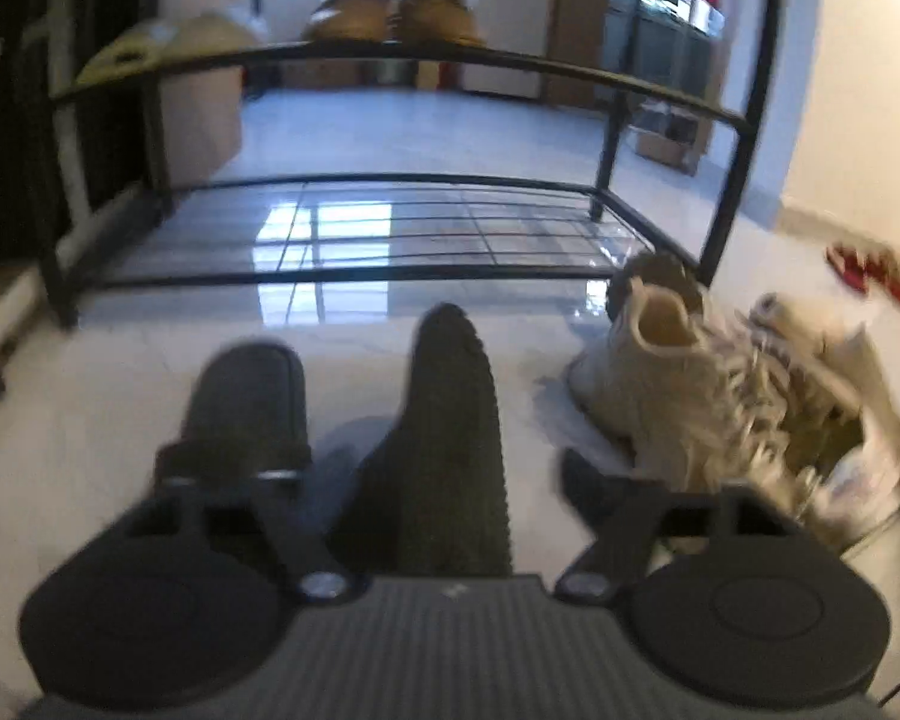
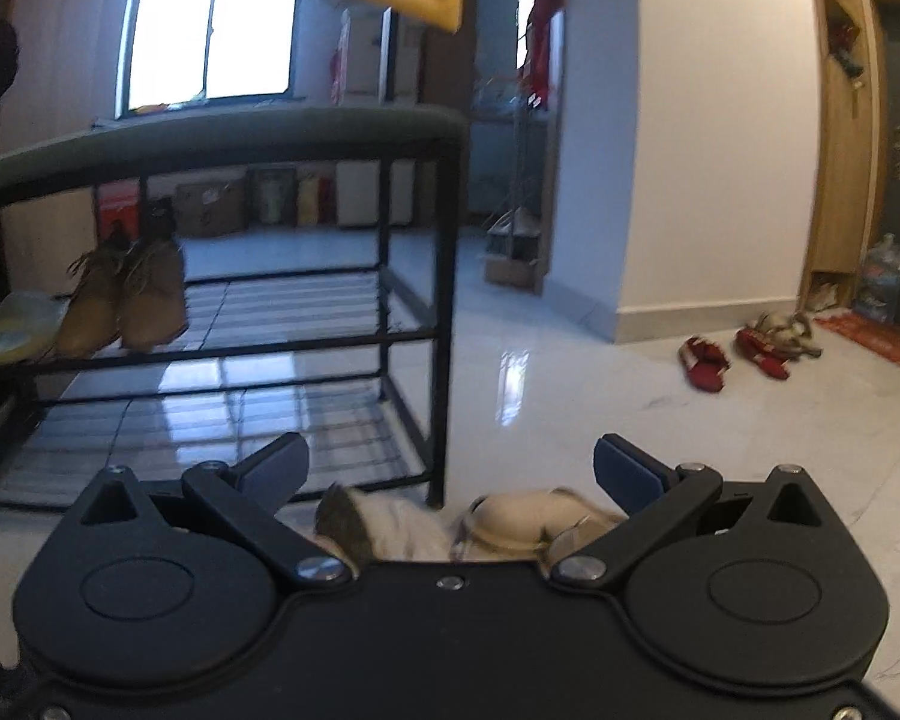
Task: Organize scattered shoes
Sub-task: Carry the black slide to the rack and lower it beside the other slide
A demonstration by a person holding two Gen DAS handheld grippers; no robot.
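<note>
In the left wrist view a dark knit shoe [image 1: 450,438] stands between the fingers of my left gripper [image 1: 390,468], toe pointing at the black shoe rack [image 1: 354,276]; the jaws stand wide and whether they grip it is unclear. Two cream lace-up sneakers [image 1: 720,396] lie on the floor to the right, by the rack's front right leg. My right gripper [image 2: 450,474] is open and hovers just above those cream sneakers [image 2: 510,525]. Tan boots [image 2: 129,300] and pale slippers [image 2: 6,324] sit on the rack's middle shelf.
Red slippers [image 2: 732,357] and a tan shoe [image 2: 792,330] lie on the glossy white tile floor near the door at the right. A water jug [image 2: 882,276] stands by the wooden cabinet. The rack's bottom wire shelf [image 1: 390,234] holds nothing.
</note>
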